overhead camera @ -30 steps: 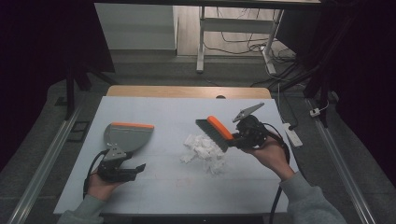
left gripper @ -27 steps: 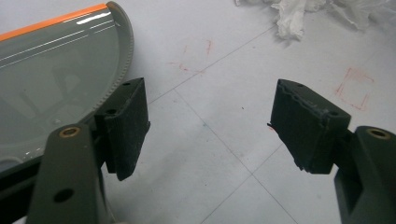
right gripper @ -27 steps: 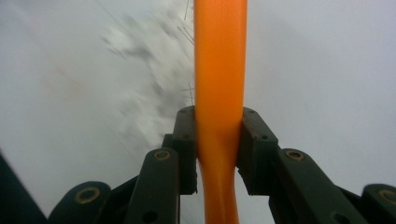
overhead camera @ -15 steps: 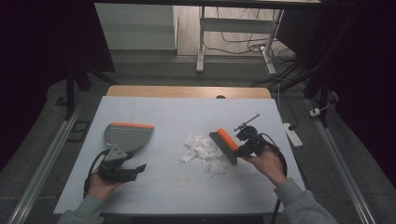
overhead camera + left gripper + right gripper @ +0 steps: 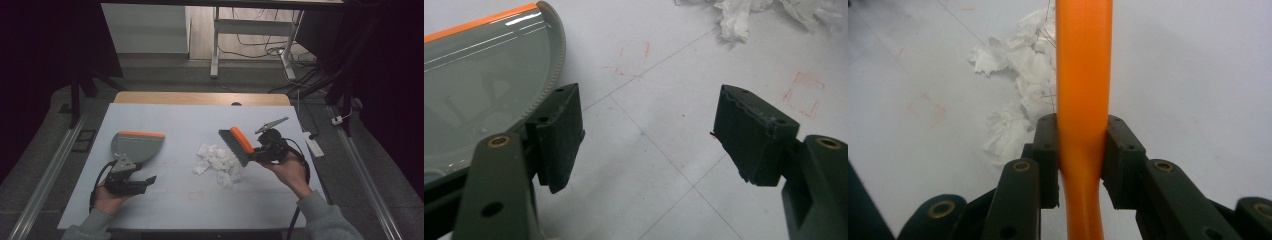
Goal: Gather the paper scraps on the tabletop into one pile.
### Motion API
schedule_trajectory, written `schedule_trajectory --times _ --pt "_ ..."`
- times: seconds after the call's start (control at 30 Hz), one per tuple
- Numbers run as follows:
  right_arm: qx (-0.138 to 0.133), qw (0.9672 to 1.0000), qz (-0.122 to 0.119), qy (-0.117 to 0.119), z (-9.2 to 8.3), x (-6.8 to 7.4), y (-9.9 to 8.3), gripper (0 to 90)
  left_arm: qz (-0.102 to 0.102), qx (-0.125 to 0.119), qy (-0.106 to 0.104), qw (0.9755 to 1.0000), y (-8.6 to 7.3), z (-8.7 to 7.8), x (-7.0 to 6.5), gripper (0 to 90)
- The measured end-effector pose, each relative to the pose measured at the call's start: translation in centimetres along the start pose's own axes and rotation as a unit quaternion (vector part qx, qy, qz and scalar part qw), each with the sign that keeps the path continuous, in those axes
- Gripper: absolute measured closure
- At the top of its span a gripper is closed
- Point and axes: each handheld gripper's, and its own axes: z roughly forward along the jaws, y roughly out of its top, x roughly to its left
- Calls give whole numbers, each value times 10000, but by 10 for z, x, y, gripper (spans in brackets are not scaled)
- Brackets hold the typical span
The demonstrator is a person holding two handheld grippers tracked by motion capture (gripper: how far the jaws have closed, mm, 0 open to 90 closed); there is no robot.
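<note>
The person's right hand (image 5: 290, 170) reaches over the white table (image 5: 175, 195), its right gripper (image 5: 260, 152) clamped on the orange handle of a hand brush (image 5: 237, 145) whose bristles touch the pile of crumpled paper scraps (image 5: 216, 162). The left gripper (image 5: 135, 182) rests low at the table's near-left, jaws wide apart and empty, just beside the grey dustpan (image 5: 136, 146).

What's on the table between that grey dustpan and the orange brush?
A pile of crumpled white paper scraps lies just left of the brush; from the dustpan to the pile the table is bare, as the high view shows.
</note>
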Motion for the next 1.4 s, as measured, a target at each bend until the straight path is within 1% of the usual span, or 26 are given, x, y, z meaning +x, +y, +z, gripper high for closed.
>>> schedule_trajectory --times 0.07,0.17,0.27,0.4,0.43,0.5,0.57,0.63,0.7,0.73,0.8,0.9,0.93,0.97,1.03,1.07,1.1,1.17,1.2,1.23,1.3,1.37,1.4 --pt "-42 10000 -75 11 -9 -1 -3 711 6 2 0 10000 0 0 0 286" --pt "-92 9998 -141 115 -13 0 -8 711 -2 7 -1 10000 0 1 0 286" --pt "-157 9996 -168 175 -9 4 -10 711 5 20 4 10000 1 1 -1 286" --pt "-132 9989 -351 285 -2 11 -5 711 5 21 4 10000 0 1 -1 286" --pt "-96 9987 -373 338 -1 13 -3 711 3 17 4 10000 0 1 -1 286" --pt "25 9973 -582 456 3 21 -1 711 -4 15 5 10000 0 1 0 286" --pt "144 9959 -699 547 7 29 1 711 -9 20 6 10000 0 2 0 286" --pt "267 9945 -811 610 15 40 4 711 6 27 -2 10000 1 2 -1 286" --pt "289 9938 -841 665 23 48 9 711 25 28 1 10000 1 2 -2 286" --pt "299 9930 -883 726 29 53 14 711 31 26 3 10000 1 2 -2 286" --pt "286 9925 -889 791 40 60 22 711 27 27 8 10000 1 2 -2 286" --pt "293 9918 -870 891 63 73 40 711 14 29 4 10000 0 2 -1 286" --pt "312 9913 -863 945 75 77 47 711 13 24 3 10000 0 2 -1 286" --pt "336 9909 -874 967 84 79 53 711 14 24 2 10000 0 2 -1 286" --pt "369 9910 -811 1003 99 82 61 711 16 22 4 10000 -1 1 0 286" --pt "400 9908 -825 991 108 83 65 711 17 22 4 10000 -1 1 0 286" --pt "456 9910 -848 931 113 83 67 711 9 17 3 10000 -1 0 0 286" --pt "563 9922 -818 759 119 81 68 711 -4 0 -4 10000 -2 0 1 286" --pt "577 9932 -737 685 118 77 67 711 -7 -2 -5 10000 -2 -1 2 287" --pt "616 9936 -689 642 116 73 65 711 -13 -5 -5 10000 -2 -1 2 287" --pt "611 9946 -643 543 110 67 62 711 -23 -5 -9 10000 -2 -1 2 287" --pt "566 9952 -568 563 103 62 58 711 -19 -8 -13 10000 -2 -1 2 287" --pt "474 9956 -522 622 98 60 56 711 -27 -6 -15 10000 -2 -1 2 287"
